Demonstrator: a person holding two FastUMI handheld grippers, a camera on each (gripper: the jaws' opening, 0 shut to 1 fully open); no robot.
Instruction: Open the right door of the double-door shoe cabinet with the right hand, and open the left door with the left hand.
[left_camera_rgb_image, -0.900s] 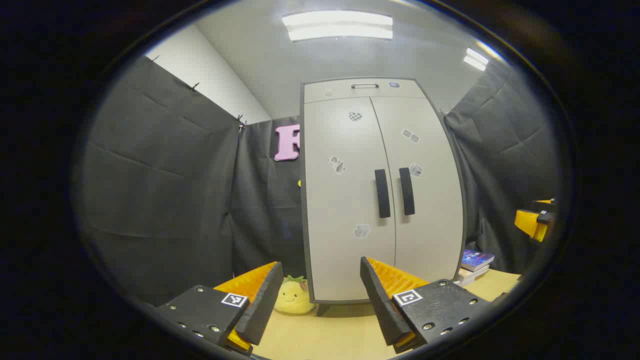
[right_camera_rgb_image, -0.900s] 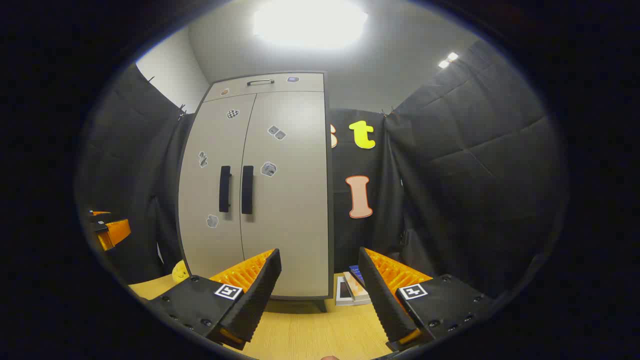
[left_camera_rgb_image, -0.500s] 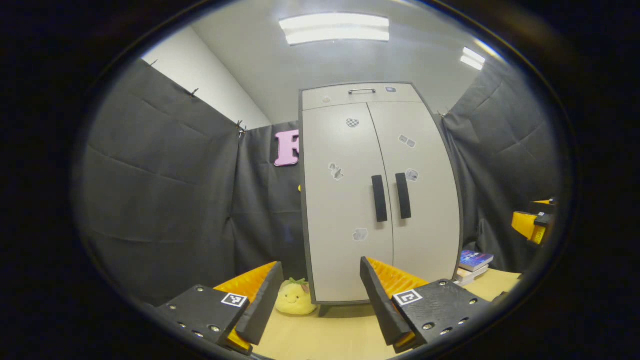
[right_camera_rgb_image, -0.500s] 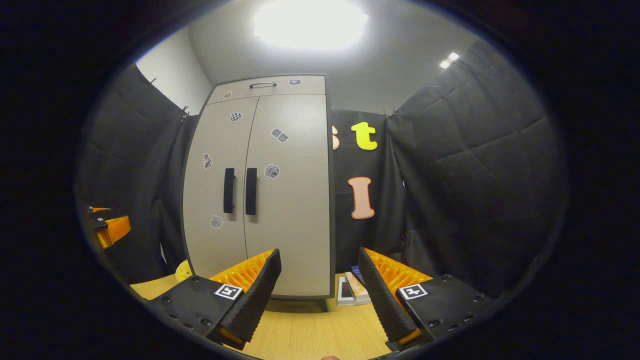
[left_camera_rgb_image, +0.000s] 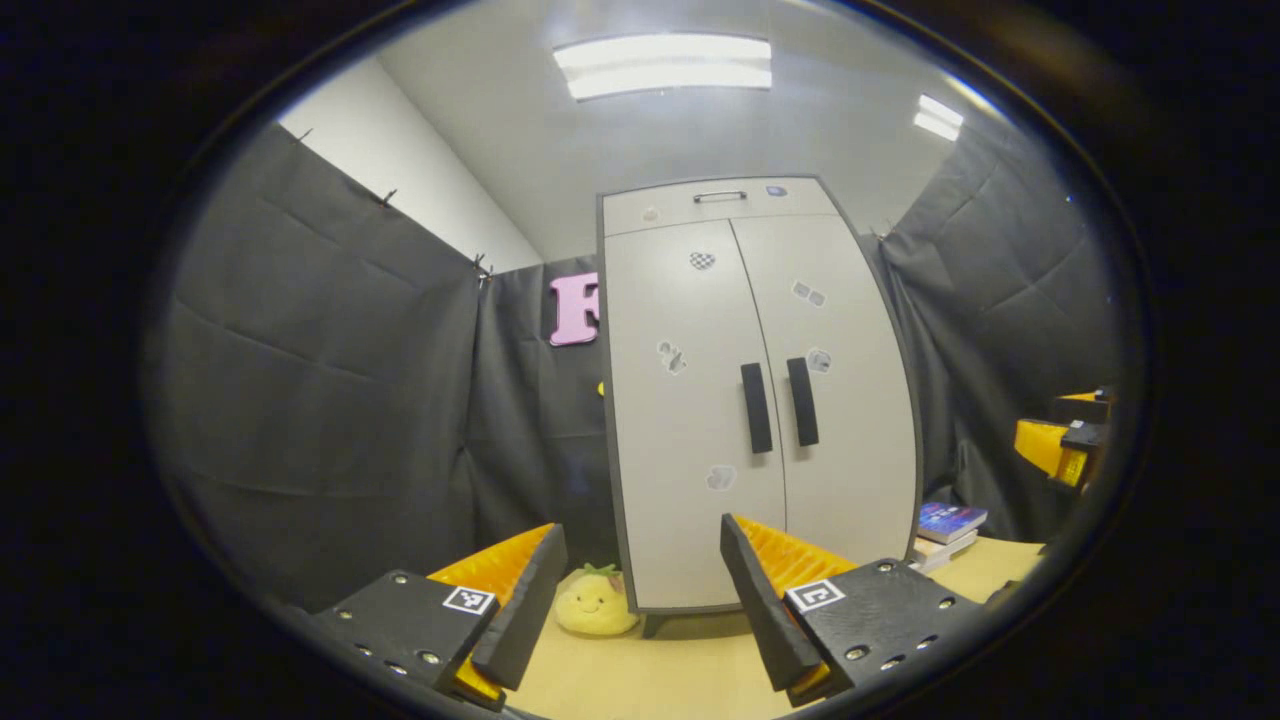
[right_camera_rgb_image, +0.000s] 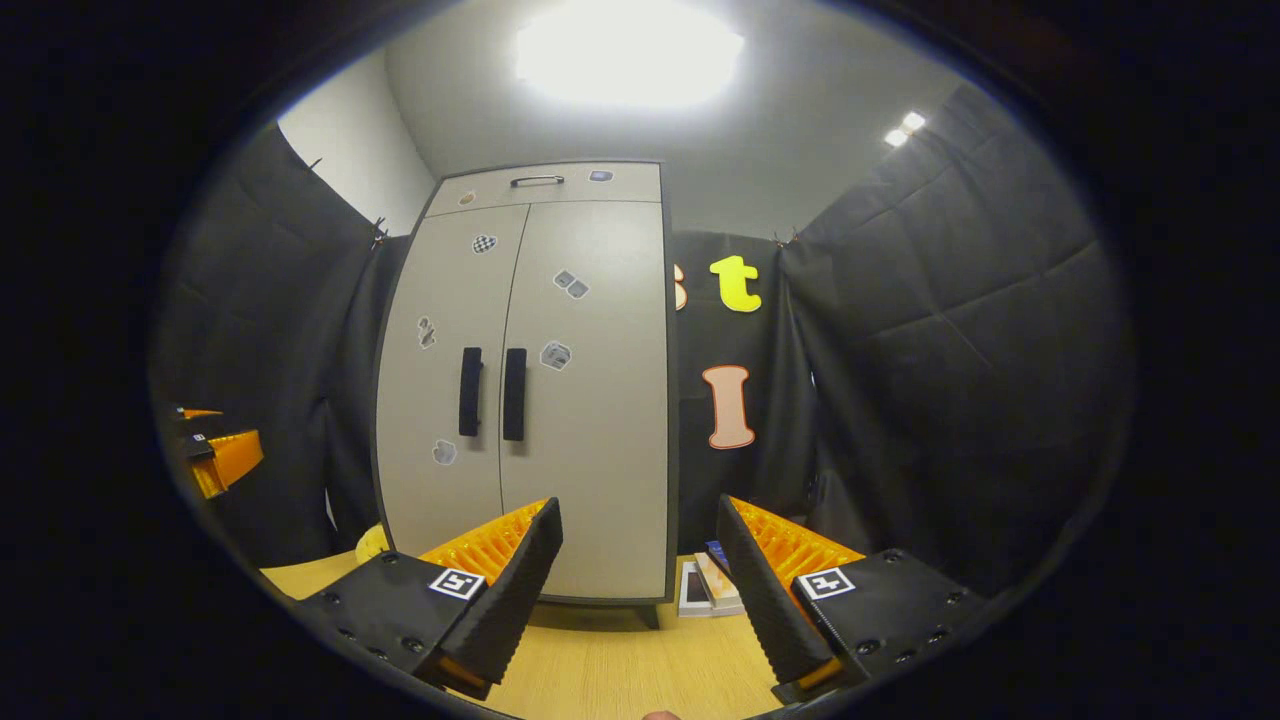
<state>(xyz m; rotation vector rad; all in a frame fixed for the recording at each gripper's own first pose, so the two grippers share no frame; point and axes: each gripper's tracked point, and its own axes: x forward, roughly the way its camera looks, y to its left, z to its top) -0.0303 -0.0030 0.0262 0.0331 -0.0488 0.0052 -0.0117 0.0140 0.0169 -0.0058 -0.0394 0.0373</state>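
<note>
The shoe cabinet (right_camera_rgb_image: 530, 390) stands on the bench (right_camera_rgb_image: 620, 670), both doors closed. The right tool (right_camera_rgb_image: 640, 570) and left tool (left_camera_rgb_image: 640, 590) are released, empty and well apart from it. Steer the right tool squarely onto the right handle (right_camera_rgb_image: 514, 394) before clenching. The cabinet's inside is hidden

Beyond the parted jaws, matt smooth cabinet doors (left_camera_rgb_image: 760, 400) stand on a wood-grain table (right_camera_rgb_image: 620, 670), wrinkled cloth walls (left_camera_rgb_image: 330, 400) around.
</note>
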